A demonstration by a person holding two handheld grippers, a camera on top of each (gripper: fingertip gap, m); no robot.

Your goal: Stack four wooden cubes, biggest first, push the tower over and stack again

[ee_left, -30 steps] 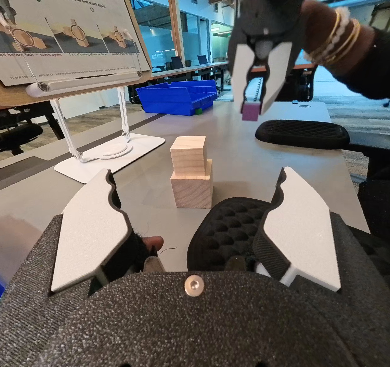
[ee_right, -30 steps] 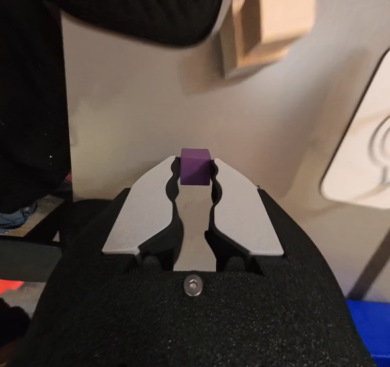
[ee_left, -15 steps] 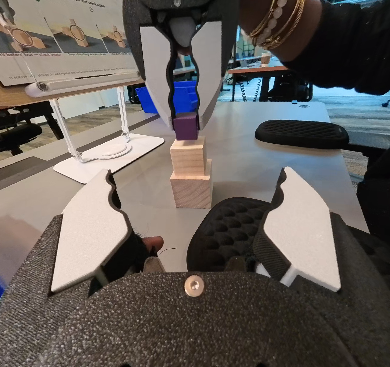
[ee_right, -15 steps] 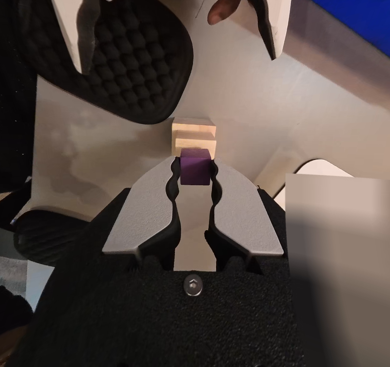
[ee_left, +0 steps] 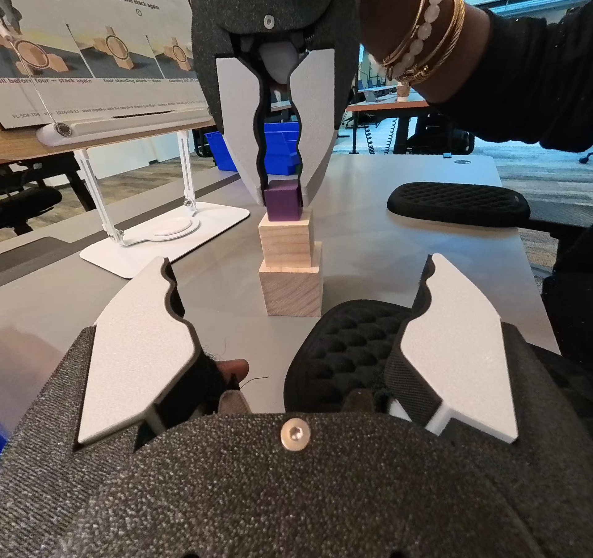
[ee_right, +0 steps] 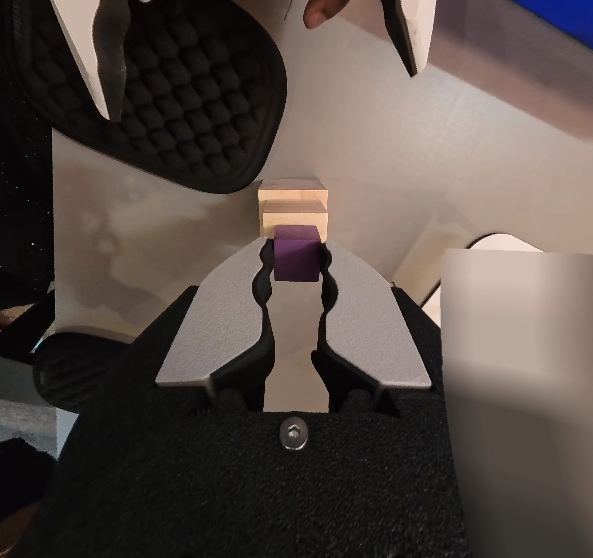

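Left wrist view, read from the left: a white document stand carries a printed sheet at about 10 o'clock. The left hand-held gripper sits low in the foreground with its white fingers spread wide apart and nothing between them. It is near a stack of two wooden cubes but does not touch it.

At 12 o'clock, in front of a blue bin, the right hand-held gripper points straight down and is clamped on a small purple cube. Both dark pads press the cube's sides. The purple cube's underside appears to meet the top face of the upper wooden cube, set toward that face's left edge. Whether its weight already rests there cannot be told.

The upper wooden cube stands on a larger lower wooden cube, shifted slightly left of centre, on the grey desk. A black padded rest lies at 5 o'clock just beside the stack, and a second lies at 2 o'clock, well apart. A wrist with bracelets enters at 1 o'clock.

The right wrist view confirms the grip: the purple cube sits pinched at the fingertips, directly over the stack.
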